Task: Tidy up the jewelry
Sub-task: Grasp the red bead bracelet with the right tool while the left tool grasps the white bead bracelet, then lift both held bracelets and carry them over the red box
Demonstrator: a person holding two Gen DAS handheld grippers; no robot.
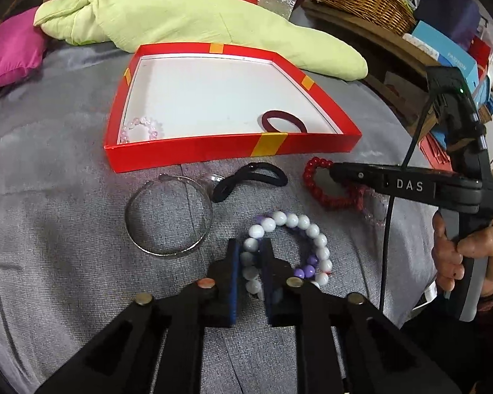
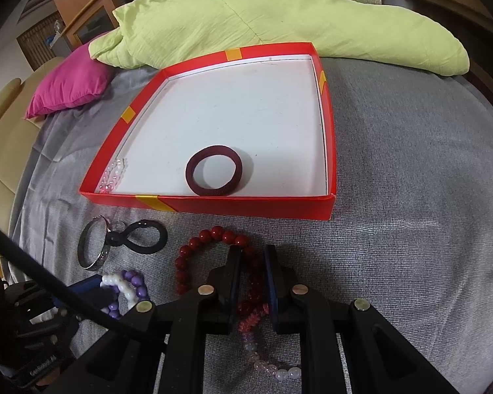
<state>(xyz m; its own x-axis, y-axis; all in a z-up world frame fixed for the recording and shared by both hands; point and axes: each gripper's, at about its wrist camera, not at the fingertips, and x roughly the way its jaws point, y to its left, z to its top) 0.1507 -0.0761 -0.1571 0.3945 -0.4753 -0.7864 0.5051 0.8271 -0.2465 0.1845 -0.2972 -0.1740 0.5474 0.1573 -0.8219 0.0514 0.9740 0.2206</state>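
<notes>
Nearest, the left gripper is closed on the white bead bracelet, which lies tangled with a purple bead bracelet on the grey bed cover. The right gripper clamps the red bead bracelet. Just beyond lie a silver bangle and a black hair tie. Farther off, the red tray holds a maroon hair band and, in its near left corner, a pink bead bracelet. Farthest, a green quilt.
</notes>
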